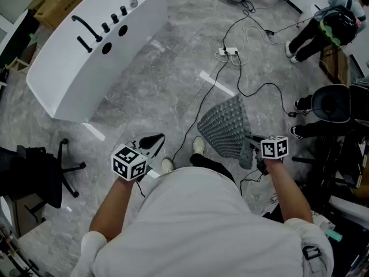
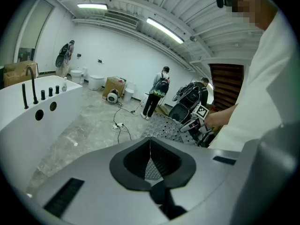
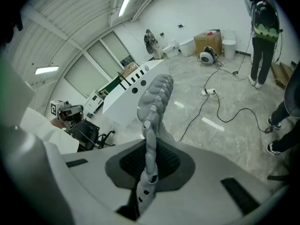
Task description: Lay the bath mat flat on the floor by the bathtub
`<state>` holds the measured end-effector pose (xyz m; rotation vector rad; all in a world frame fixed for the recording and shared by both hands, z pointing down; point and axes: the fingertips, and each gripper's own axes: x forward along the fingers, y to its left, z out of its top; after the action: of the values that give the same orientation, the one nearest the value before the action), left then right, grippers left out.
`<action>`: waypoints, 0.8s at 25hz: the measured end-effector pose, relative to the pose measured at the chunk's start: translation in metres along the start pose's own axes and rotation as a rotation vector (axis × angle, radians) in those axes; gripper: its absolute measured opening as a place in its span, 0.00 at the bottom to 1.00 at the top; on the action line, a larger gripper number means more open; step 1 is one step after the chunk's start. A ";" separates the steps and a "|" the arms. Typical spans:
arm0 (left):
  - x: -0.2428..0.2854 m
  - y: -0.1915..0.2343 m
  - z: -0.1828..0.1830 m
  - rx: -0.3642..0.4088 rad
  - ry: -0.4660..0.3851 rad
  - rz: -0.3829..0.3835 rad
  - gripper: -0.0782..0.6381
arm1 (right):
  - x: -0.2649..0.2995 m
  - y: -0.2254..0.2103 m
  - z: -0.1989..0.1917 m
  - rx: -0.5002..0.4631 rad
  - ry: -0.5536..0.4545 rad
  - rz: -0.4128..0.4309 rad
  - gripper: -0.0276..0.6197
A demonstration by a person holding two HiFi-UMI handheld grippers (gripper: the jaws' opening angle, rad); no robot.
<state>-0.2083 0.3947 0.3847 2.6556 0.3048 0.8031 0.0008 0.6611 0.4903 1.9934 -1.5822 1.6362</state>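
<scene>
The grey studded bath mat (image 1: 226,127) hangs off the floor in front of me, to my right. My right gripper (image 1: 252,148) is shut on its lower right edge. In the right gripper view the mat's edge (image 3: 152,107) runs up out of the closed jaws, whose tips (image 3: 149,158) pinch it. My left gripper (image 1: 153,143) is held low at the left, apart from the mat, shut with nothing in it (image 2: 150,149). The white bathtub (image 1: 98,45) with black taps stands at the upper left, well away from the mat.
Black cables and a white power strip (image 1: 229,52) cross the grey floor ahead. White tape strips (image 1: 216,83) mark the floor. A black office chair (image 1: 40,175) stands at the left. People (image 1: 323,27) and another chair (image 1: 331,103) are at the right. My shoes (image 1: 198,145) are below the mat.
</scene>
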 end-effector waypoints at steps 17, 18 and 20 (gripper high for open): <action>0.103 -0.002 0.104 -0.003 -0.020 0.114 0.13 | 0.024 -0.058 0.122 -0.065 0.008 0.168 0.10; 0.104 0.002 0.105 -0.011 -0.017 0.119 0.13 | 0.028 -0.060 0.131 -0.062 0.004 0.171 0.10; 0.107 0.016 0.108 -0.020 -0.007 0.130 0.13 | 0.038 -0.070 0.153 -0.062 -0.008 0.163 0.10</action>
<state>-0.0585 0.3836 0.3595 2.6813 0.1227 0.8316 0.1477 0.5709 0.4905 1.8882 -1.8176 1.6131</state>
